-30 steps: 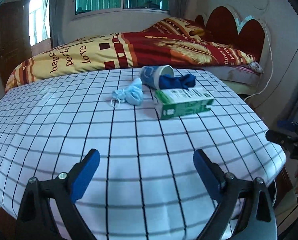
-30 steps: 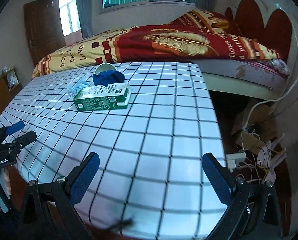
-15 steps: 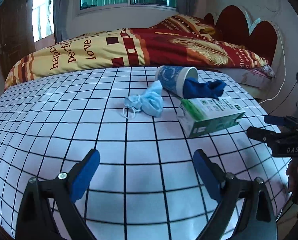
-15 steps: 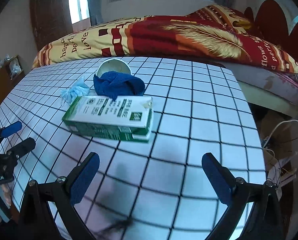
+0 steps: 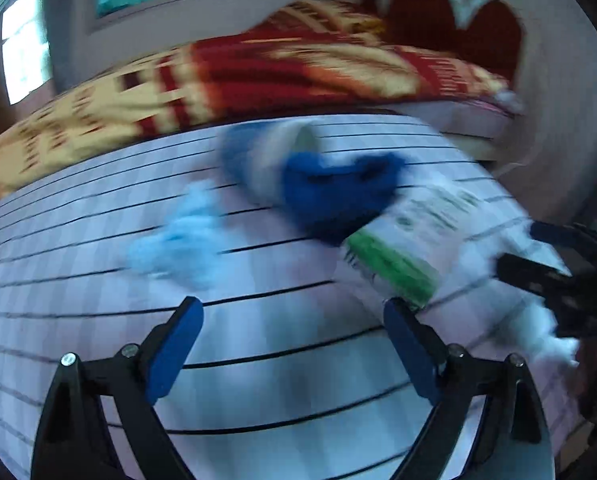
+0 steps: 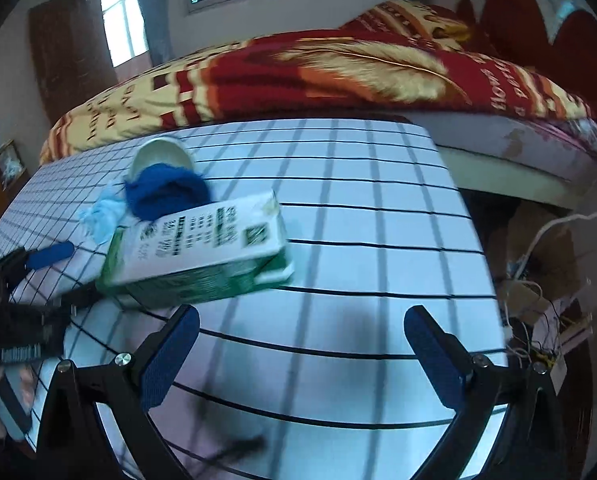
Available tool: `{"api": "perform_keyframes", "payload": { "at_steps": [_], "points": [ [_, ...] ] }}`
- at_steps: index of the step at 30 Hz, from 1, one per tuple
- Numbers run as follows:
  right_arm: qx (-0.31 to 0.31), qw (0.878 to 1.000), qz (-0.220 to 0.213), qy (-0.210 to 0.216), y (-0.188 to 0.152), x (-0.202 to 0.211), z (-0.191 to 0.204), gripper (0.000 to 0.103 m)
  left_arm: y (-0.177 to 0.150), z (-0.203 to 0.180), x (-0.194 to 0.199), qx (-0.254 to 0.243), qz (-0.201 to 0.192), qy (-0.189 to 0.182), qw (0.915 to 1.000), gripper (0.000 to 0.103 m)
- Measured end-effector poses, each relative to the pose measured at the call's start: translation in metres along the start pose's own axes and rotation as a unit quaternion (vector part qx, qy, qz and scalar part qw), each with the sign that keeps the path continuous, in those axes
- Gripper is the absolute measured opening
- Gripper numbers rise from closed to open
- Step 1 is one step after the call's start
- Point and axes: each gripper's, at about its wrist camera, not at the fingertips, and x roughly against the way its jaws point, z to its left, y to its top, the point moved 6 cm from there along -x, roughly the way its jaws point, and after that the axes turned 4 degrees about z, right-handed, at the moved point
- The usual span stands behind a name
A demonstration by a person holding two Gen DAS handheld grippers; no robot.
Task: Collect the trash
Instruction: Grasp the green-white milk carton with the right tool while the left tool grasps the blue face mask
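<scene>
A green and white carton lies on its side on the checked tablecloth; it shows blurred in the left wrist view. Behind it lie a blue cloth, a tipped paper cup and a light blue face mask. In the left wrist view the cloth, cup and mask are blurred. My left gripper is open and empty, just short of the mask and carton. My right gripper is open and empty, close in front of the carton.
A bed with a red and yellow blanket stands behind the table. The table's right edge drops to a floor with cables and a power strip. A wooden door is at the far left.
Both grippers have moved forward toward the trash pile, which looms larger. The left wrist view is now motion-blurred. Both grippers stay open.
</scene>
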Motion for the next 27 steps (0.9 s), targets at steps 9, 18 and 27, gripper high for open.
{"api": "perform_keyframes", "payload": {
  "at_steps": [9,18,27],
  "points": [
    [-0.023,0.998,-0.007,0.054,0.004,0.006,0.021,0.103,-0.002,0.067,0.024,0.067,-0.021,0.065,0.9954,0.092],
    [-0.070,0.995,0.034,0.054,0.032,-0.045,0.080,0.103,-0.018,0.101,0.021,0.089,-0.001,0.080,0.9928,0.092],
    [-0.037,0.999,0.021,-0.026,0.014,-0.025,0.021,0.103,-0.012,0.087,0.015,0.075,-0.008,0.062,0.9953,0.092]
  ]
}}
